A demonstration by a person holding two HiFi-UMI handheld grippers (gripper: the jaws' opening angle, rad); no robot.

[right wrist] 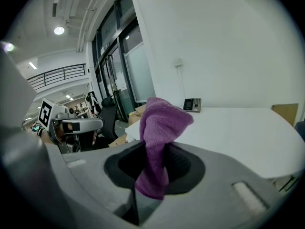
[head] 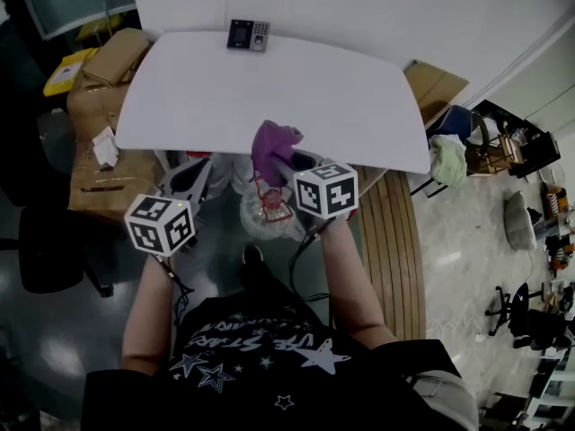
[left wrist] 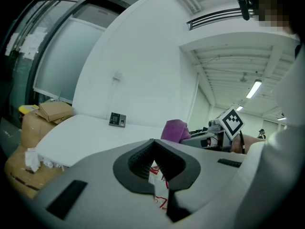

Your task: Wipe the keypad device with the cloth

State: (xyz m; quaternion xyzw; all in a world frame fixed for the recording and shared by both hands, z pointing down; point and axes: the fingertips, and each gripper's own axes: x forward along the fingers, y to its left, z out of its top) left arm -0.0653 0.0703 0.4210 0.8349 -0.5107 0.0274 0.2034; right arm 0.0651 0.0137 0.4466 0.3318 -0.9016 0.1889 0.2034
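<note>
The keypad device [head: 248, 34] is a small dark unit standing at the far edge of the white table [head: 341, 106], against the wall; it is also small in the left gripper view [left wrist: 117, 119] and the right gripper view [right wrist: 192, 104]. My right gripper [head: 280, 163] is shut on a purple cloth [head: 273, 144], held in front of the table's near edge. The cloth [right wrist: 161, 120] bunches up above the jaws, its tail hanging below them. My left gripper [head: 199, 172] hangs to the left of it, lower, its jaws closed with nothing between them [left wrist: 153, 142]. The keypad lies far from both.
A clear plastic bag with red print [head: 269, 212] hangs under the grippers. Cardboard boxes [head: 106, 72] are stacked left of the table and another box [head: 437, 84] at its right corner. A slatted wooden bench [head: 395, 241] runs along the right, with chairs beyond.
</note>
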